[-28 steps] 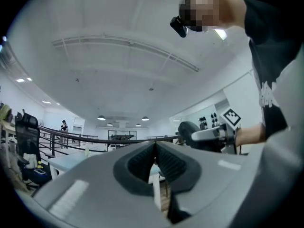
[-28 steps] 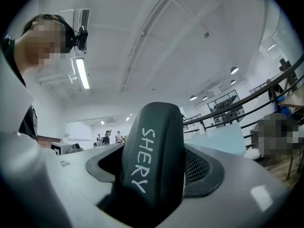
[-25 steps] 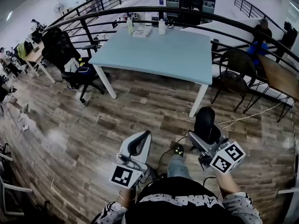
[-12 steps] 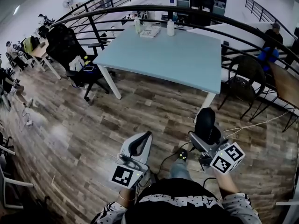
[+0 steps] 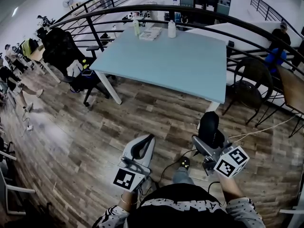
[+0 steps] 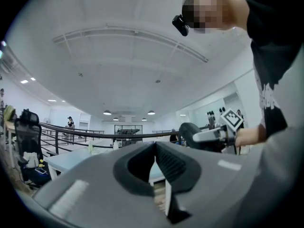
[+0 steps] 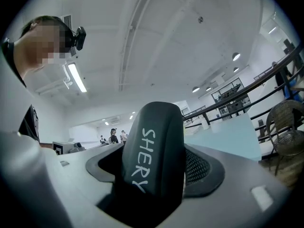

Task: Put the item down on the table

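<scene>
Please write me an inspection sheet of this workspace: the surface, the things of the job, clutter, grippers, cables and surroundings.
Surface: light blue table, some way ahead of the person, mostly bare.
Job's things: dark rounded item printed "SHERY", held above the wooden floor, not yet on the table.
Clutter: two bottles and papers at the table's far edge.
Grippers: right hand-held gripper shut on the item; left hand-held gripper shut, nothing between its jaws.
Cables: light cable lying on the floor at the right.
Surroundings: black office chair left of the table, wicker chair to its right, curved railing behind; people at distant desks.
</scene>
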